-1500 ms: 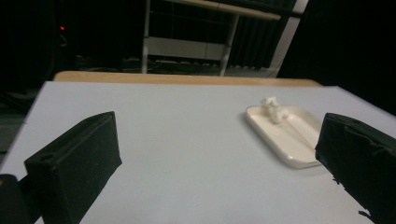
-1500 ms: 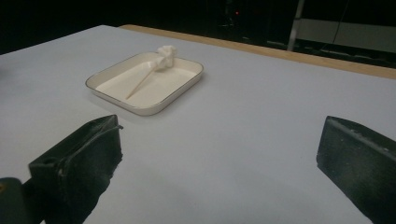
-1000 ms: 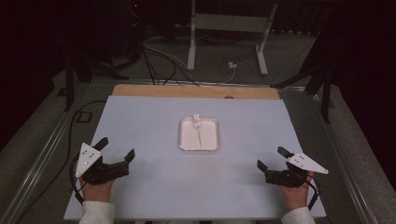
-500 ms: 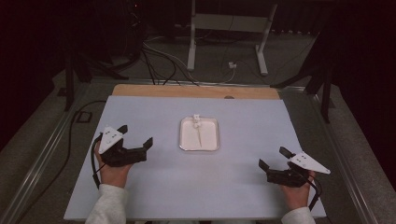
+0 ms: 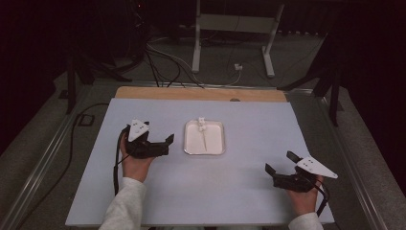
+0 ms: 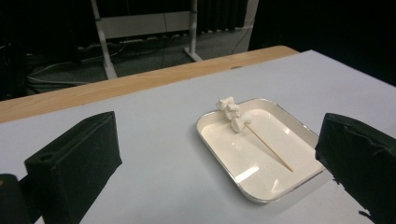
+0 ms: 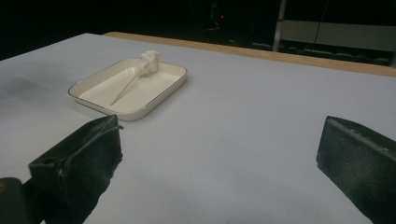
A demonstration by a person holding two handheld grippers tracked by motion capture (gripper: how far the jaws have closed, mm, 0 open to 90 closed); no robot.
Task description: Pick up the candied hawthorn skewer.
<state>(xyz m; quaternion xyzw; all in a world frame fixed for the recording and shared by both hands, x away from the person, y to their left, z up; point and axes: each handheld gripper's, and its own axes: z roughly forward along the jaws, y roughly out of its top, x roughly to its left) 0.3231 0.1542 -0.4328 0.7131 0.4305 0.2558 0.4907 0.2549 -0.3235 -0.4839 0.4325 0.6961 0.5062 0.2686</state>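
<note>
White tray (image 5: 216, 146) mid-surface holds a thin stick (image 6: 271, 148) with soft marshmallows (image 6: 232, 113) (light, squashy); grip the stiff bare stick. Left tool (image 5: 167, 143) beside the tray and right tool (image 5: 278, 164) near the front-right corner gape empty.

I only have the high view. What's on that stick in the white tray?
Observer: The left gripper view shows three small white marshmallows bunched at one end of the skewer.
Operator: Does that end sit in the tray?
Observer: No, the outermost marshmallow rests on the tray's far rim.
Operator: Are the left tongs open?
Observer: Yes, the left tongs stand wide open beside the tray, nothing between the jaws.
</note>
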